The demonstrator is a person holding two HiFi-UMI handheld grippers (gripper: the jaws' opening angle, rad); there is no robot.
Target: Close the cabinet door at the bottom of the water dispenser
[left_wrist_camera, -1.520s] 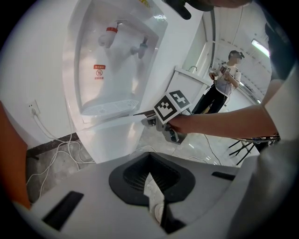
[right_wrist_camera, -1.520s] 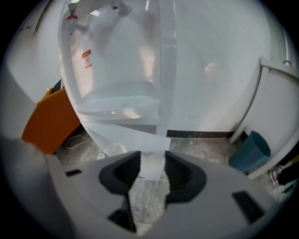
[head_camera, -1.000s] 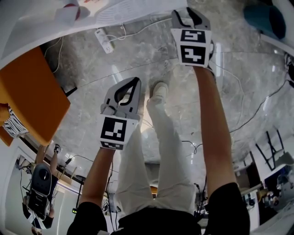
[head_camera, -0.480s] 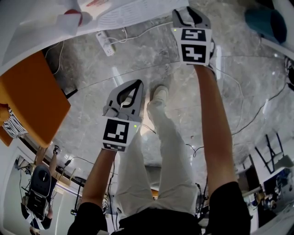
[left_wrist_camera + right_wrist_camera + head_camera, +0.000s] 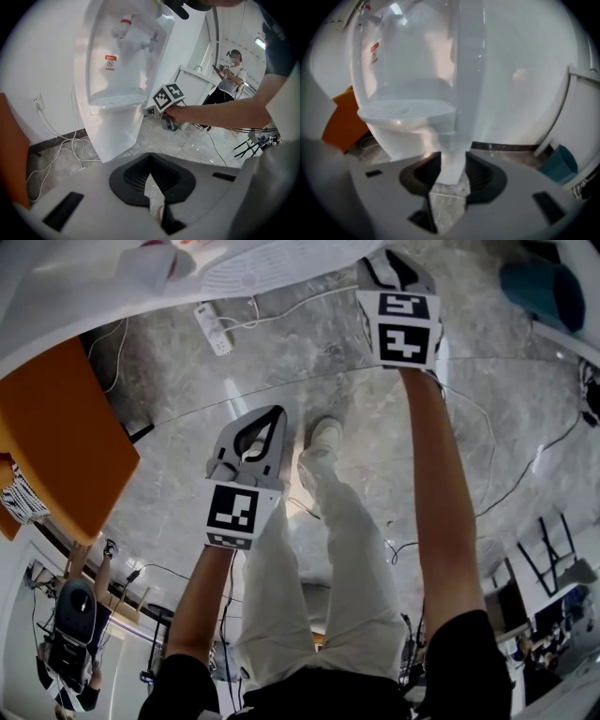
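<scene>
The white water dispenser (image 5: 253,263) stands at the top of the head view, seen from above. In the left gripper view the water dispenser (image 5: 119,70) shows its taps and drip tray. My right gripper (image 5: 394,273) reaches in low beside its front, the tips hidden under its top. In the right gripper view a white vertical door edge (image 5: 452,161) stands between the parted jaws of my right gripper (image 5: 452,176); whether they touch it cannot be told. My left gripper (image 5: 272,423) hangs back over the floor, shut and empty, as the left gripper (image 5: 151,178) view also shows.
An orange panel (image 5: 56,446) stands at the left. A power strip (image 5: 214,326) and white cables (image 5: 56,140) lie on the marble floor by the wall. A teal bin (image 5: 560,164) sits to the right. My shoe (image 5: 323,432) is near the dispenser. A person (image 5: 229,75) stands behind.
My right gripper has edged a little further toward the dispenser. The left gripper has barely shifted. The dispenser's top has slid slightly up in the head view.
</scene>
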